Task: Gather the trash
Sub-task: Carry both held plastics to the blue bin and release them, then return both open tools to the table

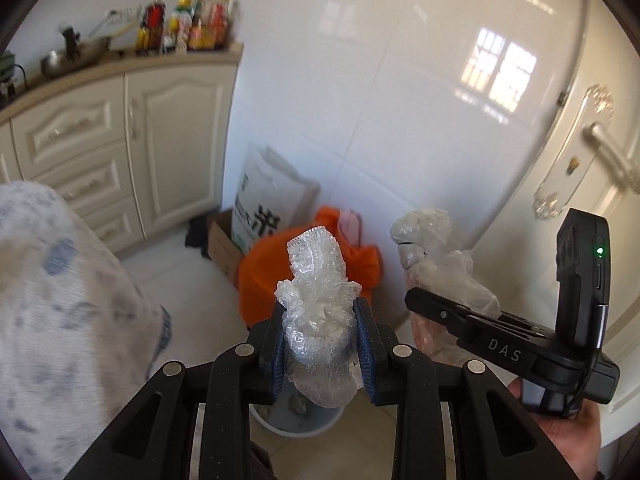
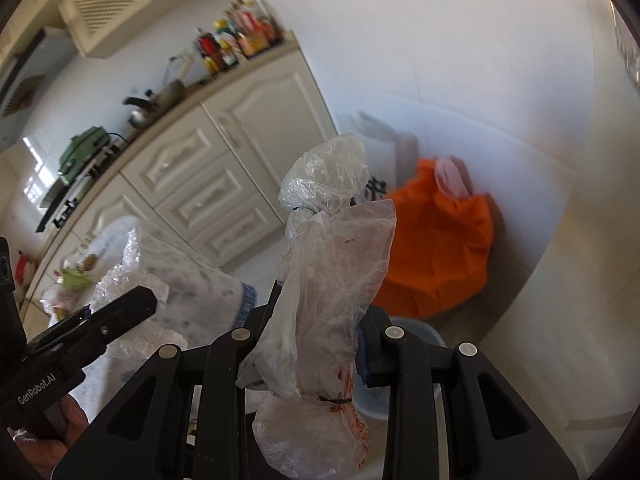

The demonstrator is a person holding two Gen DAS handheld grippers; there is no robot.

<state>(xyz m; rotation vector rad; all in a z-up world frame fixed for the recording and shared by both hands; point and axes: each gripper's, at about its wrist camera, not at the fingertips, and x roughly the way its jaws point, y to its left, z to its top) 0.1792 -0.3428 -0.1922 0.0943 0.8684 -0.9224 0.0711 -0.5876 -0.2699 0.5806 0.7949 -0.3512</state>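
White wall tiles, cream kitchen cabinets (image 1: 120,148) and a pale tiled floor (image 1: 188,276) formed the background, with bottles and a pan on the tabletop (image 1: 132,66) far beyond the fingers.

We held one piece of trash in each gripper. The left gripper (image 1: 322,344) had its fingers pinching a crumpled clear plastic wrap (image 1: 318,304); the wrap stood up between the blue pads and bulged out above and below them. The right gripper (image 2: 320,344) had its fingers clamped on a clear plastic bag (image 2: 328,248), knotted near its upper end and hanging past the fingers on the near side. Neither pair of fingers was spread; each was closed on soft film.

Directly below the left fingers we saw the rim of a pale round bin (image 1: 298,426), with some scraps inside. In the right wrist view the same bin (image 2: 416,328) showed just beyond and below the right fingers. An orange bag (image 1: 360,264) and a cardboard box (image 1: 222,240) sat on the floor past the bin, against the wall.

We judged the pick-up stage complete for these two items and the carry nearly complete, as both loads hung over or close beside the bin. Release into the bin remained. A patterned cloth surface (image 2: 192,280) to the left of the right fingers carried further wrappers and scraps, so we judged more collection was still outstanding.
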